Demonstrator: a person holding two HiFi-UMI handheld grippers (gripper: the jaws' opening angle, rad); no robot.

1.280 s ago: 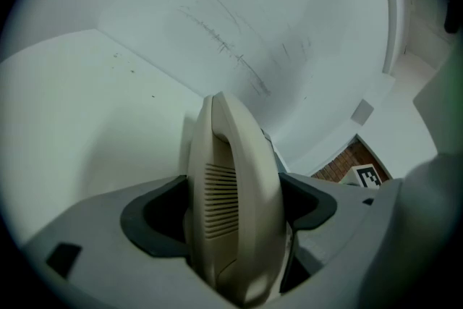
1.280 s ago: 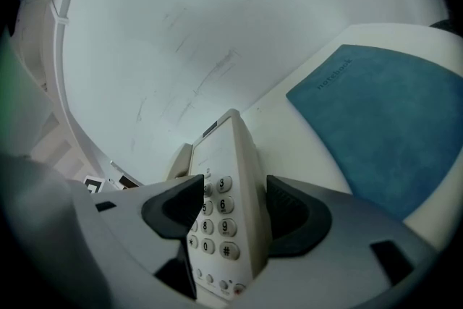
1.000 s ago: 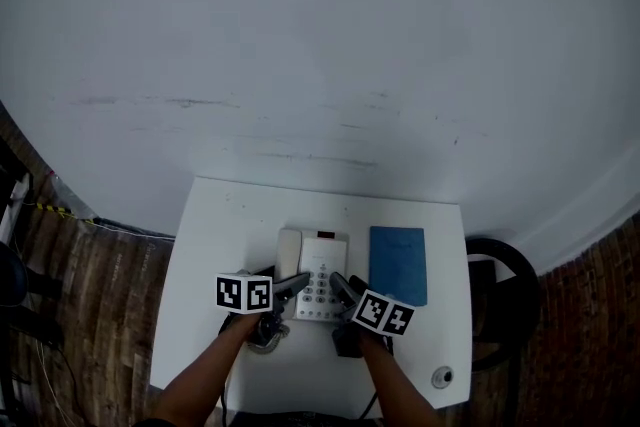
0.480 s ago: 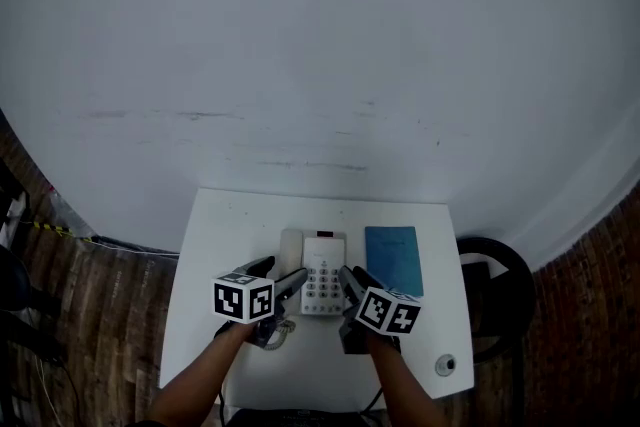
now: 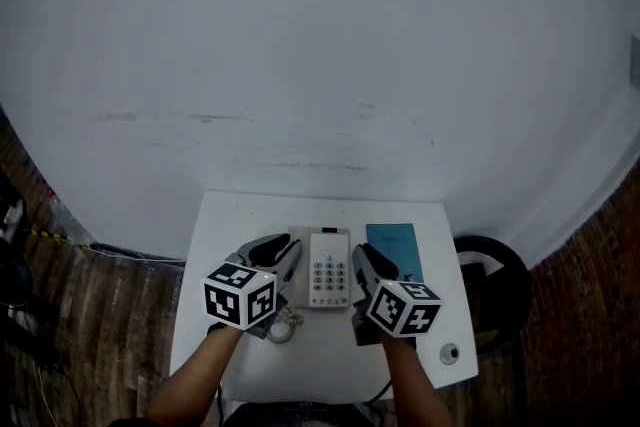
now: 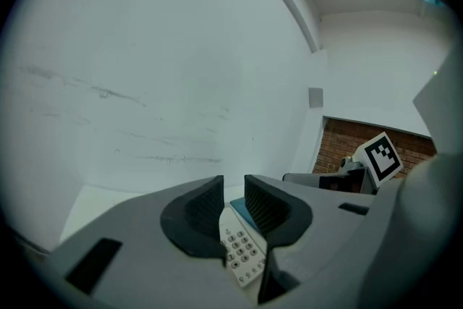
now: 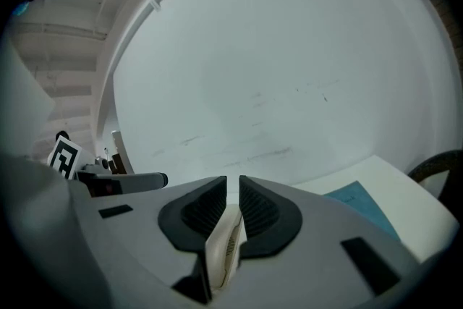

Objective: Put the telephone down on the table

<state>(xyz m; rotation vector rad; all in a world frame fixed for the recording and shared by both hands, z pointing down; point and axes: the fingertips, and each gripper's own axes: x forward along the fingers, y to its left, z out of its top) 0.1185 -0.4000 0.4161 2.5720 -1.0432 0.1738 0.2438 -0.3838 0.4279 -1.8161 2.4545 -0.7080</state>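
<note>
A cream telephone [image 5: 328, 265] with a grey keypad lies on the small white table [image 5: 240, 220], between my two grippers. My left gripper [image 5: 285, 250] is at its left side. In the left gripper view the jaws [image 6: 233, 195] are closing, with the telephone's keypad edge [image 6: 242, 253] between them. My right gripper [image 5: 362, 255] is at the telephone's right side. In the right gripper view its jaws [image 7: 232, 202] are also closing, and the cream side of the telephone [image 7: 226, 246] is wedged between the pads. The left gripper hides the handset.
A blue booklet [image 5: 393, 247] lies flat just right of the telephone. The coiled cord [image 5: 283, 327] sits near the table's front. A small round object [image 5: 449, 352] is at the front right corner. A dark round chair [image 5: 495, 285] stands right of the table; a white wall is behind.
Both grippers have moved forward along the telephone's sides, and their wide-open jaws have narrowed onto it. The view has shifted slightly.
</note>
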